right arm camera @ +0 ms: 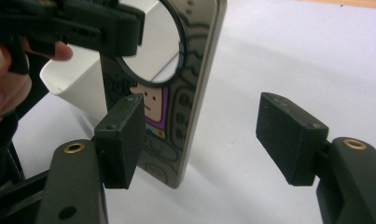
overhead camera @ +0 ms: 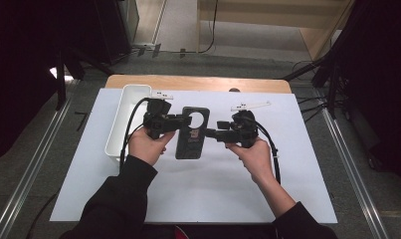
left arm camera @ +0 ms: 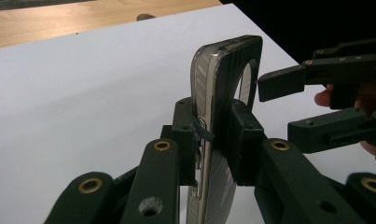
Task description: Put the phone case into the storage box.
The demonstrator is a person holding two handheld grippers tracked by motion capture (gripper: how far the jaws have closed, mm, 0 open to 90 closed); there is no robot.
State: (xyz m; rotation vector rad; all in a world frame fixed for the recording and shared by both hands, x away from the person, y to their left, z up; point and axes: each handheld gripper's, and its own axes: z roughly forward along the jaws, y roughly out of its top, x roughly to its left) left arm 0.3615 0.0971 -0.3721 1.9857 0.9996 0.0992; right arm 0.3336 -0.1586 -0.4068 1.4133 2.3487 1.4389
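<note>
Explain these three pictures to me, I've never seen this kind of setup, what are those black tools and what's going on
A person sits at a table covered with a white sheet, holding a hand-operated black gripper in each hand. One picture looks down from above; the other two come from small cameras riding on each gripper, looking along its jaws. The left gripper is clamped on a phone case with a large round hole, holding it off the sheet. The right gripper has open jaws on either side of the case's edge, not pressing it. A white bin sits on the sheet at the left.
</note>
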